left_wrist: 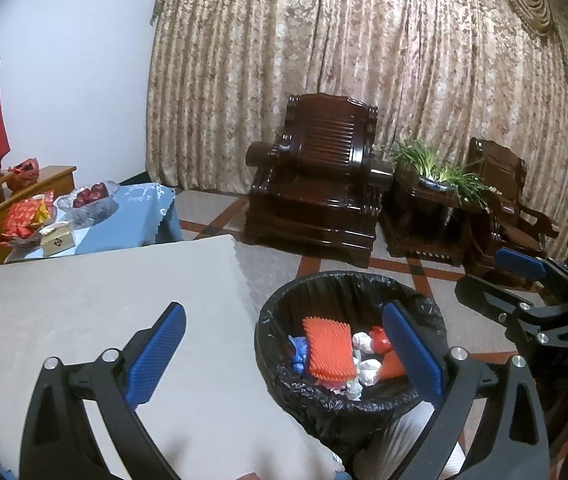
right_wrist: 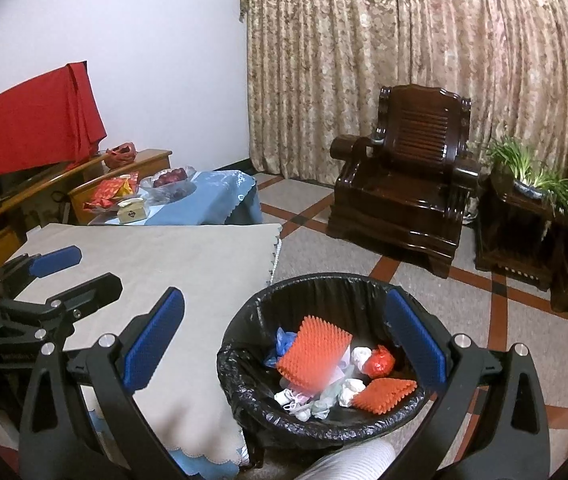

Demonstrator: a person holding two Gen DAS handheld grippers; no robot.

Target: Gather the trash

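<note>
A bin lined with a black bag [left_wrist: 348, 280] [right_wrist: 324, 280] stands on the floor beside the beige-covered table [left_wrist: 104, 300] [right_wrist: 164, 256]. Inside lie two orange foam nets [left_wrist: 328, 348] [right_wrist: 312, 352], white crumpled paper [right_wrist: 360, 356], a red wad [right_wrist: 380, 362] and a blue bag [left_wrist: 298, 354]. My left gripper [left_wrist: 284, 312] is open and empty, straddling the table edge and the bin's left rim. Open and empty too, my right gripper [right_wrist: 284, 296] hangs over the bin's near left side. Each gripper shows in the other's view: right gripper [left_wrist: 496, 276], left gripper [right_wrist: 84, 272].
A dark wooden armchair [left_wrist: 316, 184] [right_wrist: 404, 184] and a side table with a potted plant [left_wrist: 436, 176] stand before the curtain. A blue-covered table [right_wrist: 204, 200] holds a fruit bowl, red packets and a small box. Tiled floor lies between the bin and chairs.
</note>
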